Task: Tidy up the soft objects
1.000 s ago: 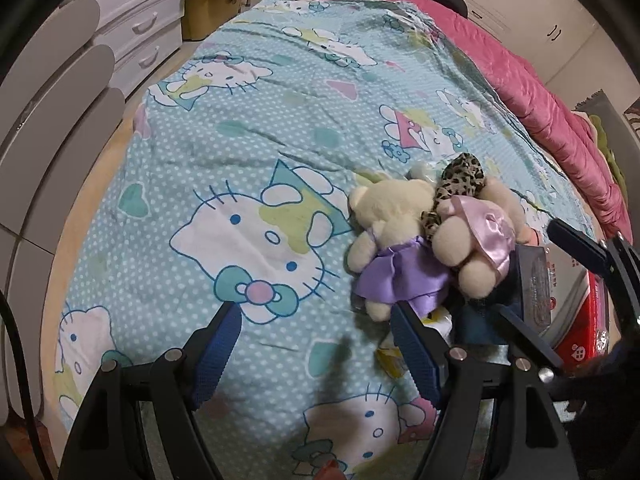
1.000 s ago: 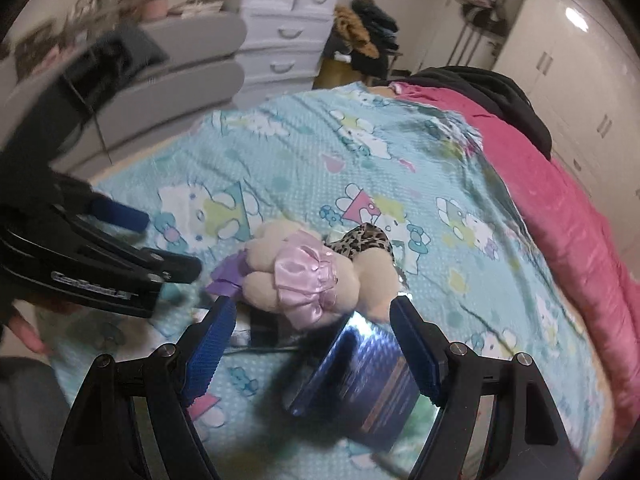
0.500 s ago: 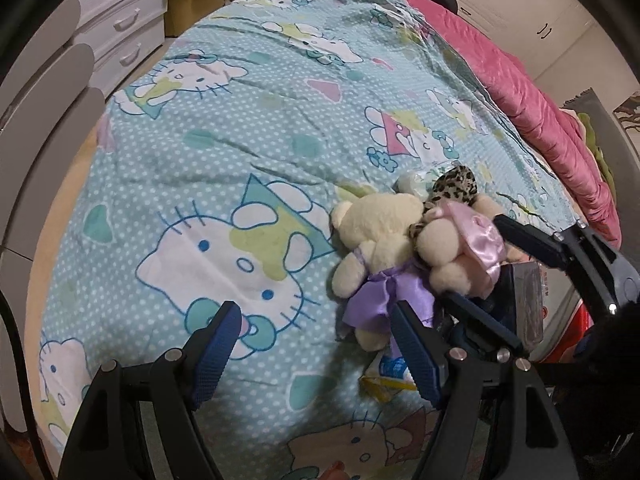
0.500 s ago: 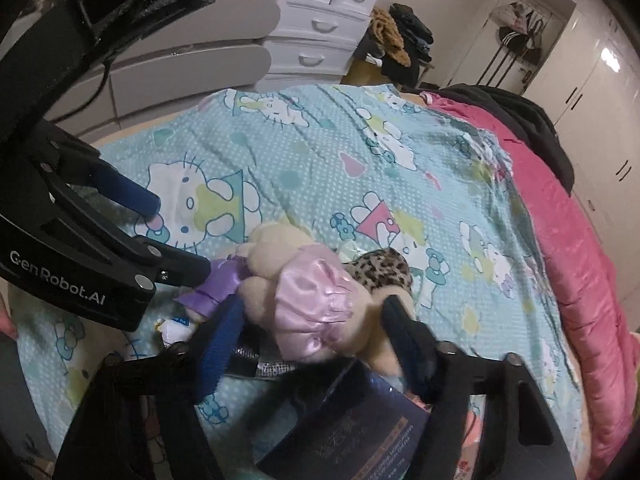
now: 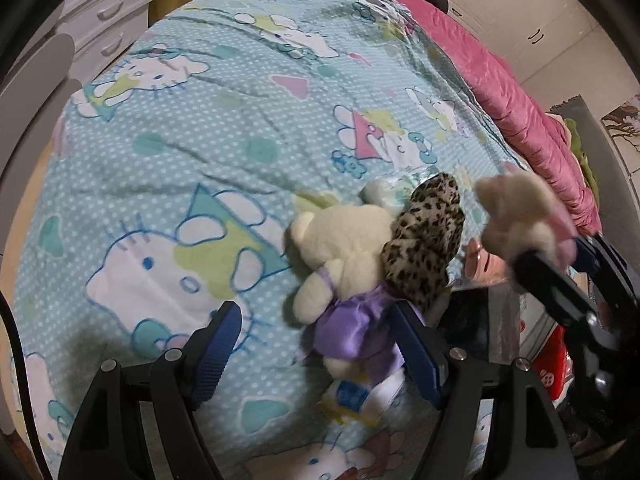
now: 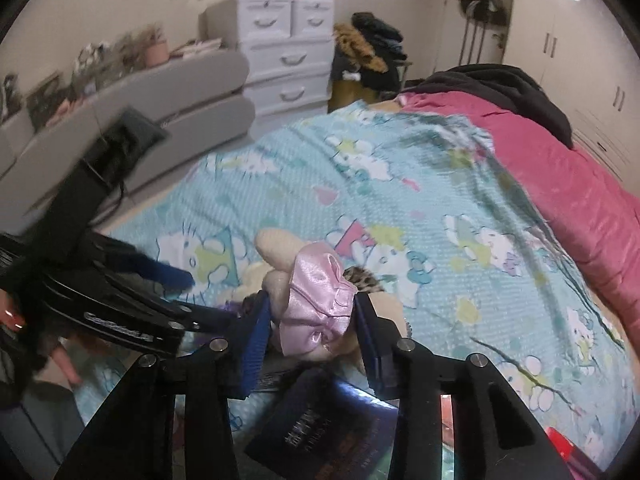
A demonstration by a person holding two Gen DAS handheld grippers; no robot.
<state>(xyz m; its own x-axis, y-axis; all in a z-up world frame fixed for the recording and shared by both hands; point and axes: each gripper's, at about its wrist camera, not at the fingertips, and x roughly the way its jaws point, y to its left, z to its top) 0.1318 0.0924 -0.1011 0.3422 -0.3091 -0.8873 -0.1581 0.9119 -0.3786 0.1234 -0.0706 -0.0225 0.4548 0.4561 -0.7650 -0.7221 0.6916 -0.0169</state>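
Note:
A cream teddy bear in a purple dress (image 5: 344, 272) lies on the Hello Kitty bedspread (image 5: 200, 140), with a leopard-print soft toy (image 5: 428, 240) against its right side. My left gripper (image 5: 320, 348) is open just below the purple bear, its right finger beside the dress. My right gripper (image 6: 312, 340) is shut on a cream teddy bear in a pink dress (image 6: 308, 308) and holds it above the bed; that bear also shows in the left wrist view (image 5: 520, 224), lifted to the right of the leopard toy.
A dark blue box (image 6: 332, 428) and a red item (image 6: 560, 444) lie at the bed's near edge. A pink quilt (image 6: 560, 184) covers the right side of the bed. White drawers (image 6: 288, 64) and a grey headboard (image 6: 132, 104) stand at the left.
My right gripper has closed on the pink-dress bear and lifted it off the pile, up and to the right. My left gripper has moved closer to the purple-dress bear.

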